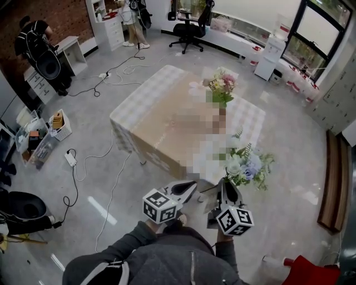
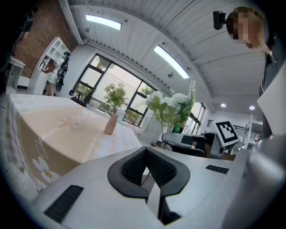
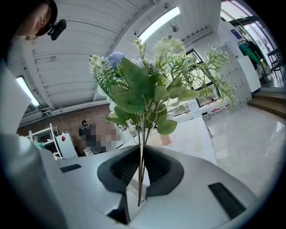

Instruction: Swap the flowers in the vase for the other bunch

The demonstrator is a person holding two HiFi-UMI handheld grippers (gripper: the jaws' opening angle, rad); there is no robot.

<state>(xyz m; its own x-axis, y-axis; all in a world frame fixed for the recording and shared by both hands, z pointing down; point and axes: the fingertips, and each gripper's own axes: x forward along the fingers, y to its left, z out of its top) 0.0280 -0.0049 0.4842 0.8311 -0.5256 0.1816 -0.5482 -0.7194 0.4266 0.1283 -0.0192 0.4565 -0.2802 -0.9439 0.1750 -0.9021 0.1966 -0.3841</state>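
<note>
Your right gripper [image 3: 140, 169] clamped on the bunch's [image 1: 245, 164] stems, bunch by the table's [image 1: 146, 106] near corner, left gripper [image 2: 146, 166] clenched empty, vase [image 1: 222, 114] with flowers [image 1: 222, 84] farther along the table, cables [image 1: 83, 167] on floor left.

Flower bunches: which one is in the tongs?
The white-and-blue bunch, stems clamped in the right tongs; the pink bunch stands in the vase on the table.

Matt, woven-looking cloth over worktop [image 1: 139, 111], checked border. Smooth, glossy grey floor [image 1: 289, 167]. Rough brick wall [image 1: 61, 16], upper left. Matt pale plastic shell on left gripper [image 2: 146, 150]; black ribbed pads [image 2: 133, 168]. Matt veined leaves on bunch [image 3: 138, 89]. Smooth matt vase [image 2: 110, 124].
</note>
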